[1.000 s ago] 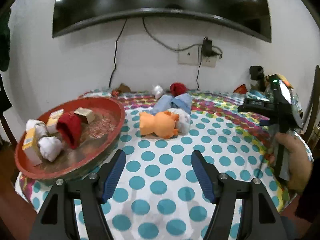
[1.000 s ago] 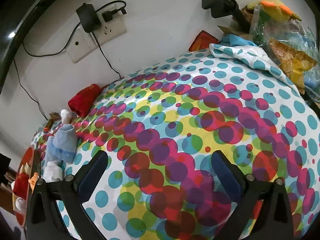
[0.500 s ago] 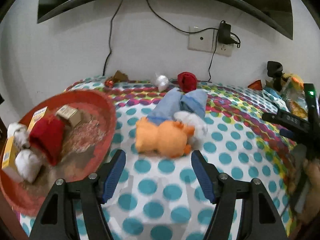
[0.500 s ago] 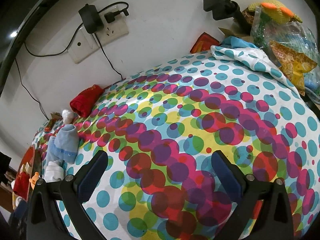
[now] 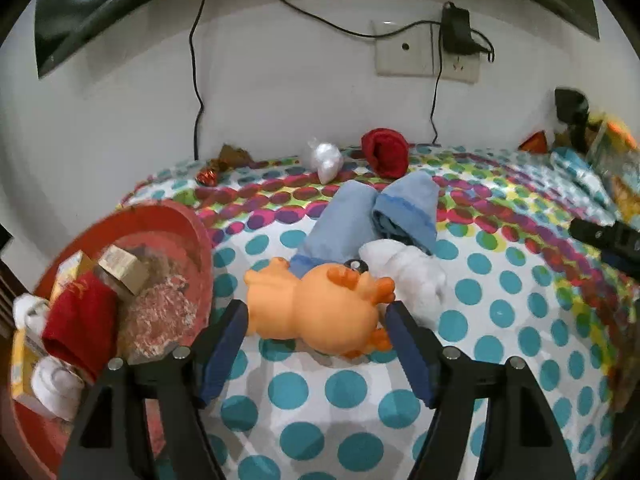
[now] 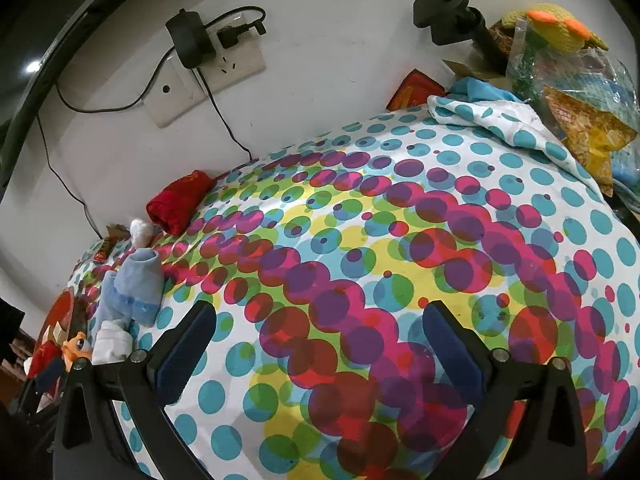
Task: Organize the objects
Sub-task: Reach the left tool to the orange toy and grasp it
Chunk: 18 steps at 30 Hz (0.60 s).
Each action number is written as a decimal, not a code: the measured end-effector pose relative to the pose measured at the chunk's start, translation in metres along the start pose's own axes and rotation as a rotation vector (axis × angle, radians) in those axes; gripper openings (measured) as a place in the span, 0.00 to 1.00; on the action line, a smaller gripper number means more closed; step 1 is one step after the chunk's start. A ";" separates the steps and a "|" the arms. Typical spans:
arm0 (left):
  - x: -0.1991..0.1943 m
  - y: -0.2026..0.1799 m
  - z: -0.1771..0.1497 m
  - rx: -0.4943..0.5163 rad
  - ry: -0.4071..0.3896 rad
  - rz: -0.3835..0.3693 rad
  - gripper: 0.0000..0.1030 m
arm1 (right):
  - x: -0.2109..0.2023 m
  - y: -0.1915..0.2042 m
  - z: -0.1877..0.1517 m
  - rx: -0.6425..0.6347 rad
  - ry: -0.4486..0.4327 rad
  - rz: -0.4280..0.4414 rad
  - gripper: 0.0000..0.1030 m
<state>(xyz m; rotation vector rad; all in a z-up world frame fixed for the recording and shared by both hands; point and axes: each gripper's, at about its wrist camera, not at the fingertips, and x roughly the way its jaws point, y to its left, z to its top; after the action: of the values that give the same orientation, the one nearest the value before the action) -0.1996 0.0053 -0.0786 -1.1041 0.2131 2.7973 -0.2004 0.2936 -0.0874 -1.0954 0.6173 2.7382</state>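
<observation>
An orange toy animal (image 5: 320,312) lies on the dotted tablecloth (image 5: 500,312). My left gripper (image 5: 318,338) is open, its blue pads on either side of the toy's near end, not closed on it. Behind the toy lie white socks (image 5: 408,276), a blue cloth (image 5: 376,216), a white wad (image 5: 326,158) and a red roll (image 5: 386,152). A red tray (image 5: 192,236) at the left holds small boxes, a red roll (image 5: 80,320) and white socks. My right gripper (image 6: 316,348) is open and empty above the cloth; the toy (image 6: 76,350) shows far left there.
A wall socket with charger (image 5: 456,36) and cables hang on the wall behind. Bags and a yellow knitted toy (image 6: 552,32) pile up at the right edge beside a black mount (image 6: 444,0). A candy wrapper (image 5: 208,176) lies at the back.
My left gripper has moved forward across the cloth to the orange toy, which now sits between its open fingers. The right gripper has stayed almost in place.
</observation>
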 end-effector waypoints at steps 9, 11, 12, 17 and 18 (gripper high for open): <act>0.022 0.008 0.002 -0.073 0.057 -0.025 0.72 | -0.001 0.003 0.000 -0.012 -0.005 0.006 1.00; 0.023 0.008 0.002 -0.090 0.058 -0.035 0.67 | -0.001 0.003 0.000 -0.012 -0.007 0.008 1.00; 0.022 0.008 0.003 -0.089 0.058 -0.045 0.65 | -0.001 0.003 0.000 -0.013 -0.008 0.008 1.00; 0.005 0.004 0.004 -0.103 0.032 -0.092 0.62 | 0.000 0.003 0.000 -0.011 0.001 0.005 1.00; -0.005 0.002 0.005 -0.102 0.008 -0.092 0.62 | 0.001 0.004 0.000 -0.011 0.005 0.002 1.00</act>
<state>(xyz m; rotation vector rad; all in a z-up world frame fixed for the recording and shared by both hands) -0.1993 0.0037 -0.0718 -1.1165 0.0198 2.7493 -0.2021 0.2902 -0.0872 -1.1057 0.6047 2.7450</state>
